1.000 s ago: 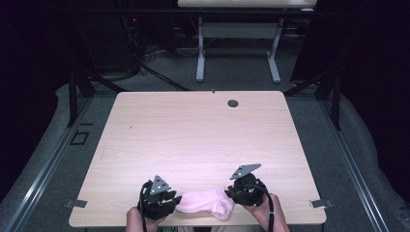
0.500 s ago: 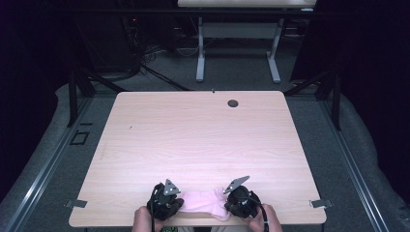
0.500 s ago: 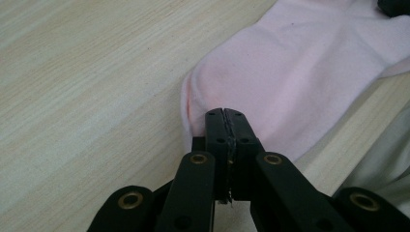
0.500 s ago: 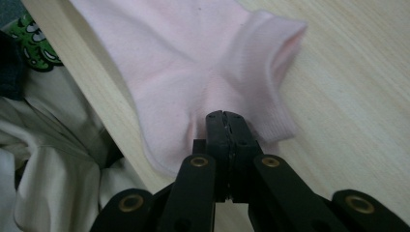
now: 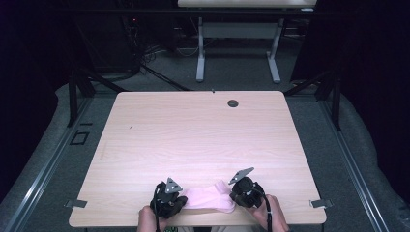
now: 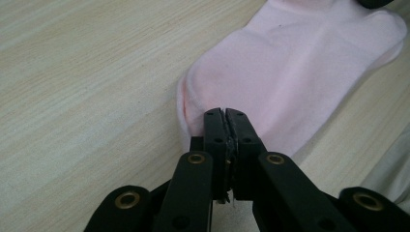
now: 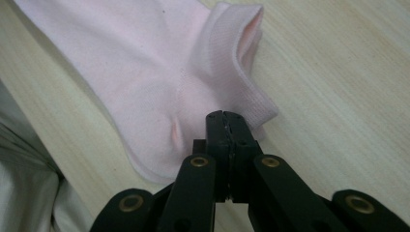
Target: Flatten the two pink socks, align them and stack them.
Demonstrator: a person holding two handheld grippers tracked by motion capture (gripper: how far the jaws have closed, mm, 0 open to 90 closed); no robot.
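Pink sock (image 5: 207,198) pinched at toe and cuff by both clenched tongs, cuff ribbing plain close-up.

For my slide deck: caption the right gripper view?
Right gripper shut on the cuff end of a pink sock lying on the wooden table.

Left gripper (image 5: 175,202) and right gripper (image 5: 240,192) low at near edge, jaws pinched together, hands (image 5: 273,215) behind.

Left tongs (image 6: 226,113) and right tongs (image 7: 225,116): matte black jaws on paired black link arms with brass-ringed pivots. Each body carries a grey three-cornered plate on top and a black cable trailing along the bare forearm.
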